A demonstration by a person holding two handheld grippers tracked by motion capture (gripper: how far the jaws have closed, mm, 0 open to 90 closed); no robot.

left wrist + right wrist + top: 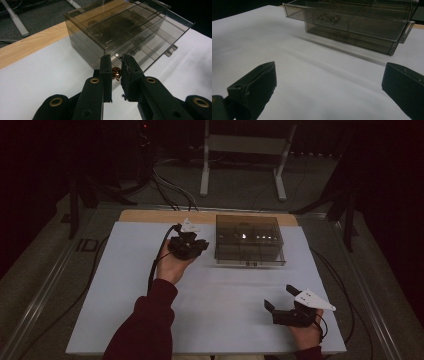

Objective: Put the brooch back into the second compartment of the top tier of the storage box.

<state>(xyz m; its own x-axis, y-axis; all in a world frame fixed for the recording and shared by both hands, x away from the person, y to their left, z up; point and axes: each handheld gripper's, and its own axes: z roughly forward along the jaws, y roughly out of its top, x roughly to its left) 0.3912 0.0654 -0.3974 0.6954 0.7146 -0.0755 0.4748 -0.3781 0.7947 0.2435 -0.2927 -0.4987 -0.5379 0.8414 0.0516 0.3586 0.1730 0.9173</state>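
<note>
A person sits at a table covered with a white sheet (210, 300), a strip of bare wood (150, 216) showing along its far edge. Toward the back of the sheet stands a smoky, see-through plastic box (249, 240) with drawers and divided compartments inside.

The left gripper (186, 245) is held up just beside the box's left side, the hand (172, 265) under it coming out of a dark red sleeve (145, 325). From the left gripper view, its jaws are drawn close together with a narrow gap, and between the tips sits a small shiny copper-coloured object (116, 73), like a bead or tiny ornament. It looks pinched between the jaws, right in front of the box's (125, 32) near corner, though I cannot tell for sure that both jaws press on it.

The right gripper (282, 302) rests low near the front right of the sheet, well apart from the box, with a grey three-cornered plate (312, 299) on top. Its jaws are spread wide with nothing between them. In the right gripper view, the top drawer (347, 21) of the box stands pulled out a little past the one below.

On the floor beyond the table are cables (170, 190) and the white legs of a stand (242, 160).
</note>
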